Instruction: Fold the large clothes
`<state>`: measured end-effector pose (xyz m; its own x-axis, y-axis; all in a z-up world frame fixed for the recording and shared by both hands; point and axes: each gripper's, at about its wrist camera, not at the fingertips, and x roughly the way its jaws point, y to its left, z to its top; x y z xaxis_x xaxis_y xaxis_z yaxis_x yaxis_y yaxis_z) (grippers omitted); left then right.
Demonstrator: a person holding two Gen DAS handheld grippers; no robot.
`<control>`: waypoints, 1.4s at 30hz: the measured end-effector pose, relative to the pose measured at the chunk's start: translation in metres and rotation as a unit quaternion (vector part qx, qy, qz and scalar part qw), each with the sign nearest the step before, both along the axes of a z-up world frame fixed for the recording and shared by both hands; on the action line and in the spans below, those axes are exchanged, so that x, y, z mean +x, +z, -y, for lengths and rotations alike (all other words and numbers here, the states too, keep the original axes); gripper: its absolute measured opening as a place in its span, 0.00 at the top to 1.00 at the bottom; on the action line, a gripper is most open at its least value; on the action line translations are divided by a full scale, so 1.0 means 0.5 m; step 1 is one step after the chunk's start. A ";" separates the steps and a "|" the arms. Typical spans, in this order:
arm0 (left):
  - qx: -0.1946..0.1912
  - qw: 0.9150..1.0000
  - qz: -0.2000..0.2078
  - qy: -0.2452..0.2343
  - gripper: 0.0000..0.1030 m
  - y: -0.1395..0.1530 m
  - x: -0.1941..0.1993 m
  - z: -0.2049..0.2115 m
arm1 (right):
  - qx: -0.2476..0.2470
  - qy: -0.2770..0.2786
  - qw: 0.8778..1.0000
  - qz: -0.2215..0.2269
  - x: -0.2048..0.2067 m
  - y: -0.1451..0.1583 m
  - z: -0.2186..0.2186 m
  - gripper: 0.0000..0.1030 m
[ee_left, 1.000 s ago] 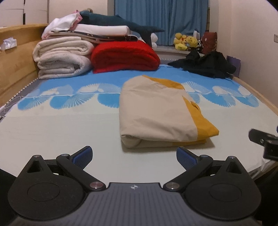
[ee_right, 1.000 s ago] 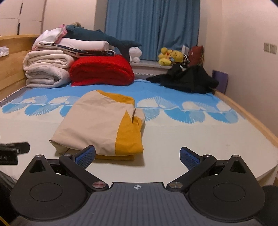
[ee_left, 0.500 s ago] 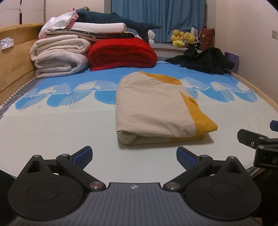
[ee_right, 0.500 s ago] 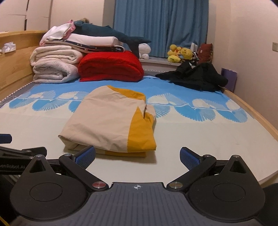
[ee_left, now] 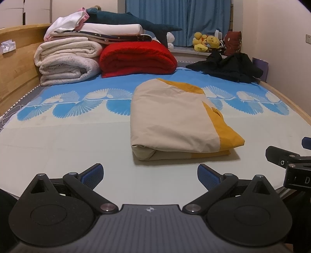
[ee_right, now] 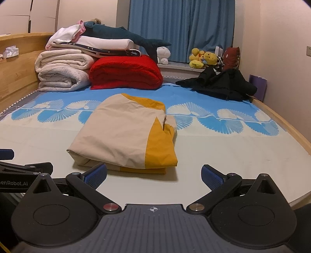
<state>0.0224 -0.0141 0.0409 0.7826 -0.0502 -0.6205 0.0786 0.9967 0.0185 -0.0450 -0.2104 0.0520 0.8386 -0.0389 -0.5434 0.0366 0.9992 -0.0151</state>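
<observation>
A beige and mustard-yellow garment (ee_left: 175, 120) lies folded into a compact rectangle on the bed sheet (ee_left: 64, 144); it also shows in the right wrist view (ee_right: 126, 136). My left gripper (ee_left: 149, 176) is open and empty, just in front of the garment's near edge. My right gripper (ee_right: 153, 175) is open and empty, its left fingertip (ee_right: 96, 173) close to the garment's near fold. A black garment (ee_left: 227, 67) lies crumpled at the far right of the bed, also in the right wrist view (ee_right: 219, 85).
Rolled white blankets (ee_left: 66, 62), a red blanket (ee_left: 136, 58) and a shark plush (ee_left: 132, 18) are stacked at the headboard side. Plush toys (ee_right: 204, 57) sit on the window ledge. A wooden bed rail (ee_right: 281, 124) runs along the right.
Both grippers have moved forward, closer to the folded garment, and have drawn closer together. Both stayed open and empty.
</observation>
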 end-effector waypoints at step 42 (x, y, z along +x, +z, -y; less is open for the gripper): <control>0.001 1.000 0.000 -0.009 0.00 -0.001 0.000 0.000 | -0.003 0.005 1.000 0.004 0.003 0.005 -0.005 0.01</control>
